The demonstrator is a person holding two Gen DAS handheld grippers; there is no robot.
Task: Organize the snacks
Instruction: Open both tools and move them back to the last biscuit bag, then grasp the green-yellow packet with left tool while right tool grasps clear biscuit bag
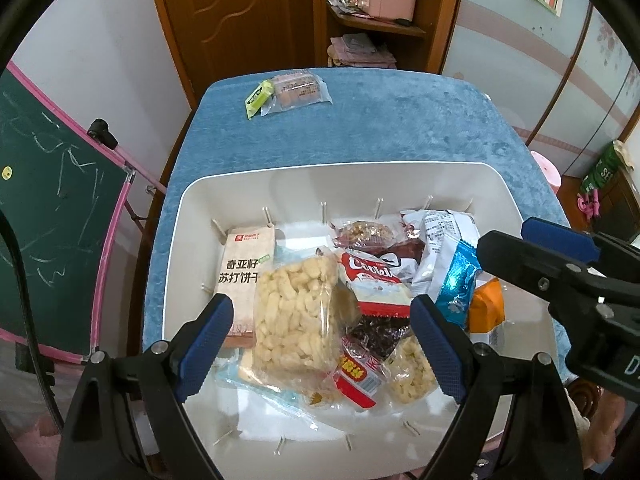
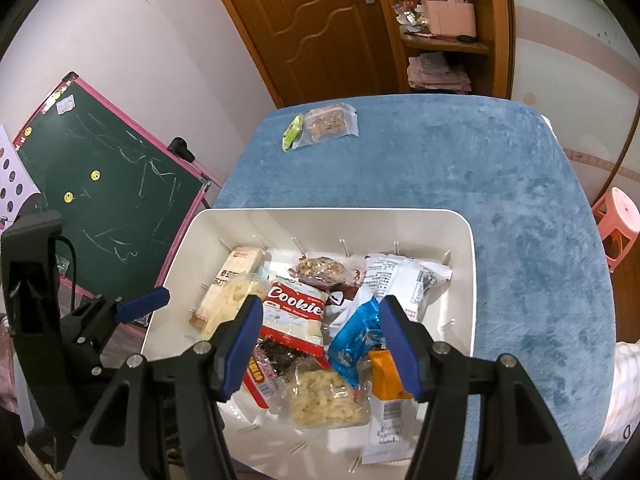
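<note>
Snacks, blue tablecloth, chalkboard, door

White bin, mottled blue tablecloth, red-and-white cookie packet, shiny blue wrapper, orange packet, pale yellow puffed snack, lime green packet, pink-framed green chalkboard.

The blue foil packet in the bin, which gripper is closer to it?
Right. The right gripper hangs open just above the blue foil packet; the left gripper is open over the puffed rice bag, further left.
</note>
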